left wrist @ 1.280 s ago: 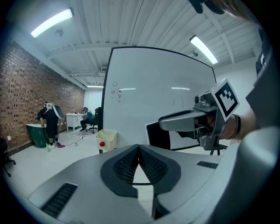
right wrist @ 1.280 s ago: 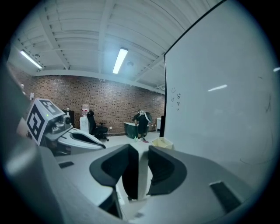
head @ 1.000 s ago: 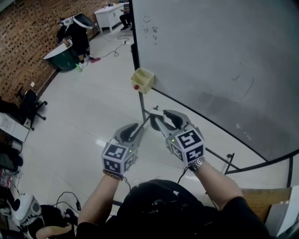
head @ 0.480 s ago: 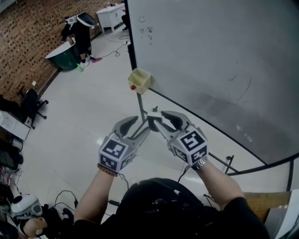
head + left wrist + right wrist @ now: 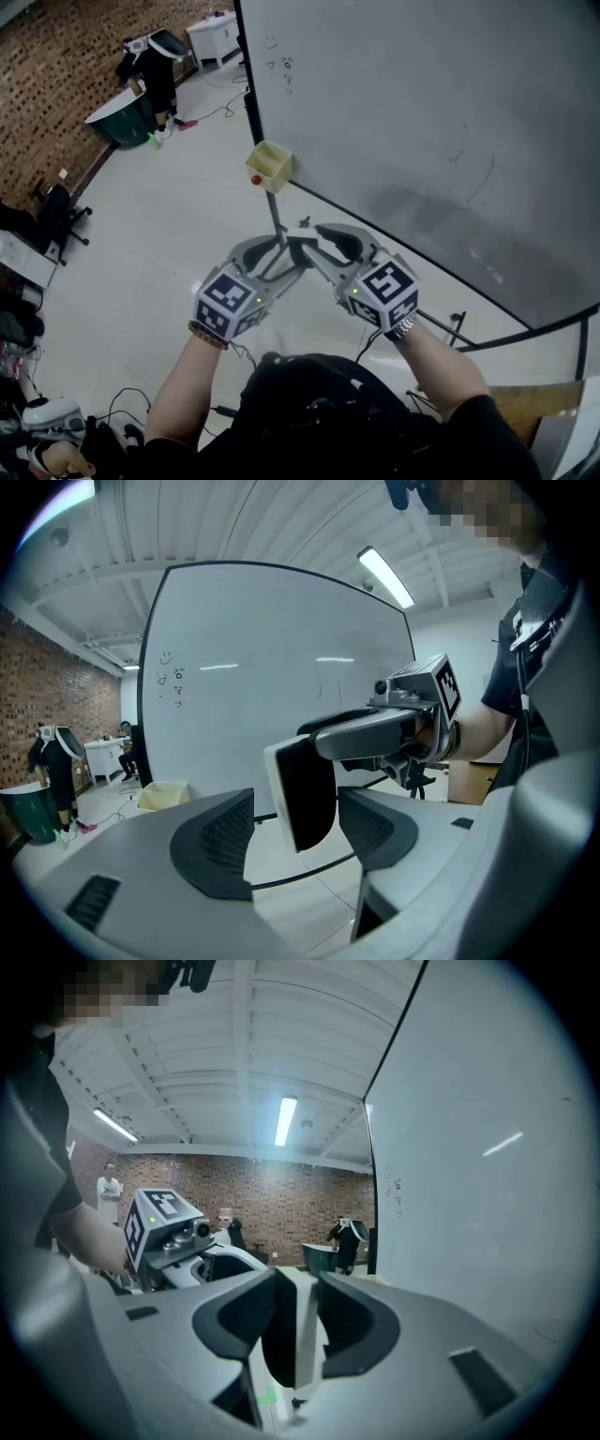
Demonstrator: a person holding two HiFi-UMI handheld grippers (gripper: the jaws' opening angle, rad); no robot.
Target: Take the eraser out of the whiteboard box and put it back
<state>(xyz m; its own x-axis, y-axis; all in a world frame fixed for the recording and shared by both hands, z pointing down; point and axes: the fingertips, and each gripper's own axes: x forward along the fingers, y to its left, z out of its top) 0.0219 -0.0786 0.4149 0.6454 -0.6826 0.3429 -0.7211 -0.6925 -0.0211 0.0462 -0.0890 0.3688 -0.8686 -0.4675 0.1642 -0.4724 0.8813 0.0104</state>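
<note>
Now the left gripper's (image 5: 298, 836) jaws have just been opening wide and stand clear of the eraser (image 5: 302, 789) between them, while the right gripper's (image 5: 296, 1316) jaws clamp it. The handover looks done, and the yellow box (image 5: 269, 164) on the whiteboard (image 5: 422, 112) hangs well ahead.

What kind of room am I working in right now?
Probably an open lab or workshop: a large freestanding whiteboard, a bare brick wall along the far side, and loose cables and an office chair on the pale floor.
</note>
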